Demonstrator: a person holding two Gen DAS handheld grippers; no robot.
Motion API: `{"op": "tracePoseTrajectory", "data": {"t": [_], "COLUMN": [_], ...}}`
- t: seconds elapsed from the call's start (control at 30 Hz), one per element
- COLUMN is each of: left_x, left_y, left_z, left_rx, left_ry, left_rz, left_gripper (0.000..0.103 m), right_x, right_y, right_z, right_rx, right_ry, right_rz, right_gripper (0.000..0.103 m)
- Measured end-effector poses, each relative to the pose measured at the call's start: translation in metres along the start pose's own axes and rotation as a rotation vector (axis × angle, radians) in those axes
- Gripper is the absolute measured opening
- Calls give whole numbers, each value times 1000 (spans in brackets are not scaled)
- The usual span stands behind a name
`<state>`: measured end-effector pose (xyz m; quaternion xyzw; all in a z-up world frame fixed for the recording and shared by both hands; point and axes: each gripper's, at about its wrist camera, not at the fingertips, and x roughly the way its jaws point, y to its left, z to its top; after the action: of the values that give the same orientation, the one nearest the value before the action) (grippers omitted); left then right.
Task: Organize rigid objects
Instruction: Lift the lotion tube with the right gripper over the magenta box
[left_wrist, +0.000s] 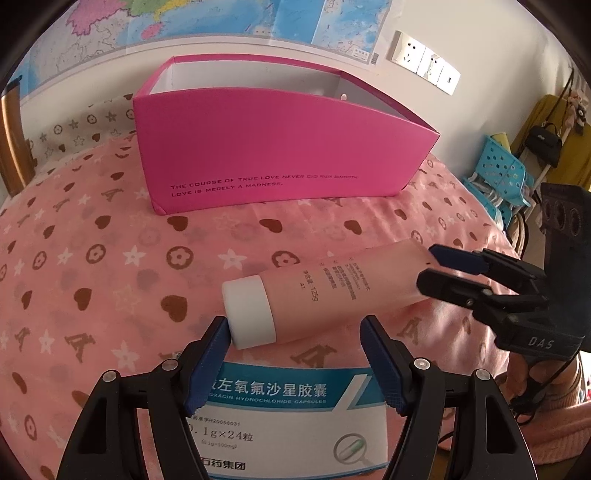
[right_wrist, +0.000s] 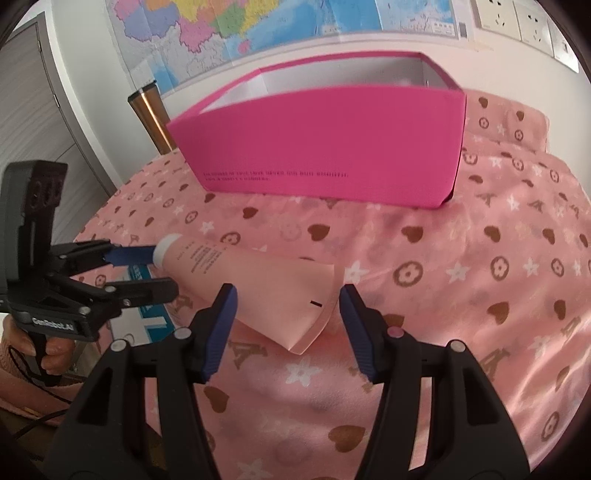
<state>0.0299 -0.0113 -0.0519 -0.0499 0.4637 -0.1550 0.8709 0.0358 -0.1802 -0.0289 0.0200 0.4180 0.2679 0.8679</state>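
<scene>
A pale pink tube (left_wrist: 332, 288) with a white cap (left_wrist: 251, 310) lies slanted on the pink patterned blanket (left_wrist: 110, 258). My left gripper (left_wrist: 295, 325) straddles its cap end, open; the left pad touches the cap. My right gripper (right_wrist: 288, 295) straddles the flat crimped end (right_wrist: 317, 314), open, without a visible squeeze. Each gripper shows in the other's view: the right gripper (left_wrist: 424, 266) at the tube's tail, the left gripper (right_wrist: 162, 273) at the cap. A white-and-blue medicine box (left_wrist: 295, 424) lies under the left gripper. Behind stands an open magenta box (left_wrist: 277, 147).
A wall with a map (right_wrist: 258, 29) and sockets (left_wrist: 424, 59) backs the bed. A copper-coloured flask (right_wrist: 147, 110) stands left of the magenta box (right_wrist: 332, 147). Blue plastic baskets (left_wrist: 506, 173) and hanging bags sit beyond the bed's right edge. A hand (right_wrist: 48, 350) holds the left gripper's handle.
</scene>
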Motion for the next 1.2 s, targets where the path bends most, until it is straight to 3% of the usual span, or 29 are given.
{"op": "tracePoseTrajectory", "data": {"t": [0.5, 1.2], "left_x": [-1, -34], "left_y": [-20, -43], "left_z": [17, 78], "left_rx": [25, 140], "left_ry": [-35, -221], "left_rz": [-46, -39], "left_gripper": [73, 73], "right_x": [-14, -51], "right_y": [-29, -41], "right_z": [6, 61], "right_rx": [66, 12], "right_ry": [-40, -175], "right_rz": [11, -28], "right_gripper": [60, 60]}}
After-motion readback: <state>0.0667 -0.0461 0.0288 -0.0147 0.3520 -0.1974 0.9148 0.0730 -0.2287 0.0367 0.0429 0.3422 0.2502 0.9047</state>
